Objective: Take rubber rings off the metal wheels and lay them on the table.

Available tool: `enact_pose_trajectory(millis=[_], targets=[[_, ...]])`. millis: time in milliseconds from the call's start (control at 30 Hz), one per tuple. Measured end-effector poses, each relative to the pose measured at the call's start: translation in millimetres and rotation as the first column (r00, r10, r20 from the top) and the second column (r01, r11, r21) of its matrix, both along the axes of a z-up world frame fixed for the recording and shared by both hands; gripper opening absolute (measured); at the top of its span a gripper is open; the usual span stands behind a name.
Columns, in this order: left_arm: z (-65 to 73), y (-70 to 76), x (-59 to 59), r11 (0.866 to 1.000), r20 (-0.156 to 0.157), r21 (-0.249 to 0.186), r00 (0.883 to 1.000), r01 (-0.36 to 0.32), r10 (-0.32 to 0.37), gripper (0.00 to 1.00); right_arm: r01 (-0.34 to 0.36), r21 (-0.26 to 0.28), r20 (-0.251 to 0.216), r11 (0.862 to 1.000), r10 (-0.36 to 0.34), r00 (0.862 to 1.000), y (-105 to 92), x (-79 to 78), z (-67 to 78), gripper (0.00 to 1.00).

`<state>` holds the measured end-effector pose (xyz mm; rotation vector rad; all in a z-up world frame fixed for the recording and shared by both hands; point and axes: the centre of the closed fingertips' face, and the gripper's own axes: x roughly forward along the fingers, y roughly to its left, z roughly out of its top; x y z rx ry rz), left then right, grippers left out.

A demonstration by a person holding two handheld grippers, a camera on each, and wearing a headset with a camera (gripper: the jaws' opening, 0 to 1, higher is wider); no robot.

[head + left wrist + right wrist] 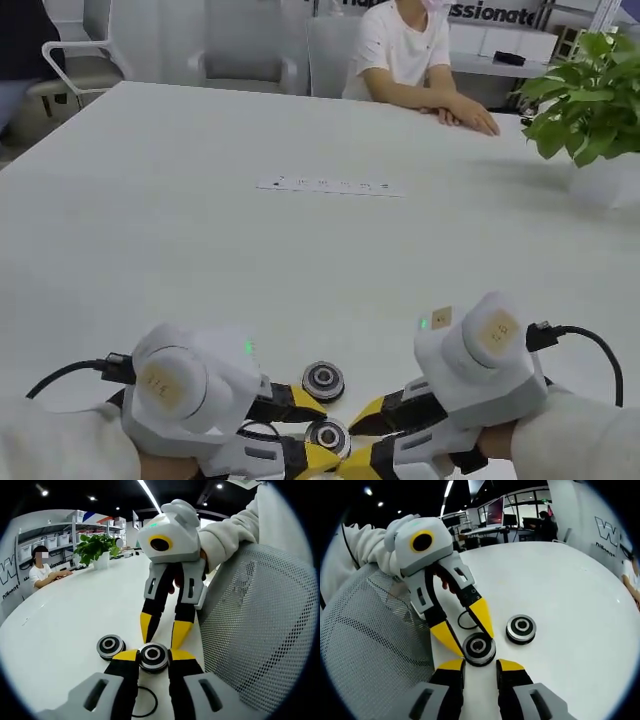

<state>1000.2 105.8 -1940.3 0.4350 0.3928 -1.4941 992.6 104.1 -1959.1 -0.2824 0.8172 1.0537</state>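
One rubber ring [155, 701] lies on the table [60, 630]. Left gripper [153, 654] pinches the near wheel [153, 659], right gripper [480, 666] spread beside it. Far wheel [111, 646] looks untouched.

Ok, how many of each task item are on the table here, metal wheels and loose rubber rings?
Metal wheels: 2, the gripped wheel and the free wheel.
Loose rubber rings: 1.
Total: 3.
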Motion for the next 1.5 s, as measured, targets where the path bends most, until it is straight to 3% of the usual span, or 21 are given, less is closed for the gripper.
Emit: enact_pose_trajectory(millis=[267, 400, 500, 667, 833, 1100, 1300, 1433, 1500], targets=[[0.3, 1.4, 3.0, 0.999, -0.043, -0.013, 0.999, -0.032, 0.031, 0.09, -0.005, -0.001, 0.003, 1.0, 0.005, 1.0, 0.5, -0.5, 0.3, 0.22], [0.1, 1.3, 2.9, 0.999, -0.033, -0.015, 0.999, -0.028, 0.028, 0.09, -0.01, -0.006, 0.009, 1.0, 0.01, 1.0, 1.0, -0.4, 0.0, 0.22], [-0.3, 0.4, 1.3, 0.999, -0.049, -0.028, 0.998, -0.031, 0.03, 0.08, -0.014, -0.008, 0.01, 1.0, 0.014, 1.0, 1.5, -0.7, -1.0, 0.2], [0.6, 2.0, 1.0, 0.999, -0.046, -0.04, 0.999, -0.03, 0.028, 0.08, -0.029, -0.022, 0.015, 0.999, 0.03, 0.999, 2.4, -1.7, -3.1, 0.19], [1.1, 1.9, 1.9, 0.997, -0.082, -0.067, 0.996, -0.044, 0.038, 0.08, -0.038, -0.03, 0.025, 0.999, 0.039, 0.999, 2.5, -1.4, -4.0, 0.18], [1.2, 1.4, 2.2, 0.996, -0.071, -0.085, 0.997, -0.029, 0.023, 0.08, -0.054, -0.044, 0.047, 0.998, 0.056, 0.997, 1.1, -0.7, -3.6, 0.14], [1.2, 1.1, 2.7, 0.996, -0.081, -0.086, 0.996, -0.037, 0.03, 0.08, -0.068, -0.059, 0.054, 0.996, 0.071, 0.996, -0.8, -1.5, -3.9, 0.1], [0.9, 1.1, 2.7, 0.995, -0.086, -0.088, 0.996, -0.039, 0.031, 0.07, -0.063, -0.074, 0.068, 0.995, 0.068, 0.995, -3.6, 0.9, -3.5, 0.01], [0.9, 1.0, 2.6, 0.995, -0.086, -0.088, 0.996, -0.038, 0.031, 0.07, -0.066, -0.074, 0.066, 0.995, 0.071, 0.995, -3.2, 0.3, -3.7, 0.0]])
